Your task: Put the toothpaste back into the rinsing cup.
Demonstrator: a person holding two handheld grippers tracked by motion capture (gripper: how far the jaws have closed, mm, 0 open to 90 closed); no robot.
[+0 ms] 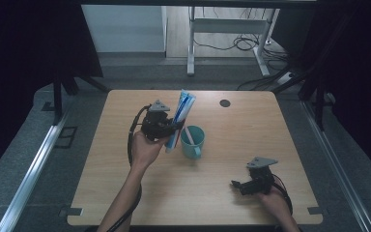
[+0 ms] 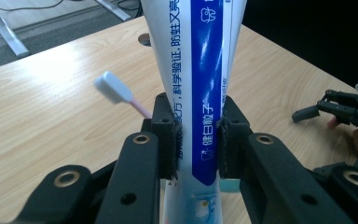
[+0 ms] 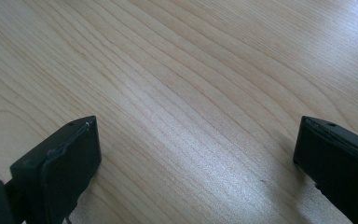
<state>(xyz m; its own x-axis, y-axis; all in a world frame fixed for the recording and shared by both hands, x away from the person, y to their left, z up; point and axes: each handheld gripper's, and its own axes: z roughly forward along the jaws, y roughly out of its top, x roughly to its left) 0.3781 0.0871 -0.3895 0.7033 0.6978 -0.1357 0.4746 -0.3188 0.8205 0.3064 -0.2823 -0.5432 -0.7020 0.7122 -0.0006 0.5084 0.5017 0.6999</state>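
High view: left gripper [image 1: 173, 126] pinched toothpaste tube [image 1: 180, 116] upright at teal cup's [image 1: 192, 141] 10 o'clock, likely for dropping in beside toothbrush [image 2: 116, 93]; right gripper [image 1: 237, 185] spread, idle.

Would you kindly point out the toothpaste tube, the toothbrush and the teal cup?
toothpaste tube [image 2: 205, 93]: left gripper view, blue stripe on its body.
toothbrush [image 2: 113, 88]: left gripper view, its head.
teal cup [image 1: 192, 145]: high view, outer wall.

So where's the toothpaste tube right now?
In the high view, the toothpaste tube stands upright, clamped in the left claw just left of the teal cup.
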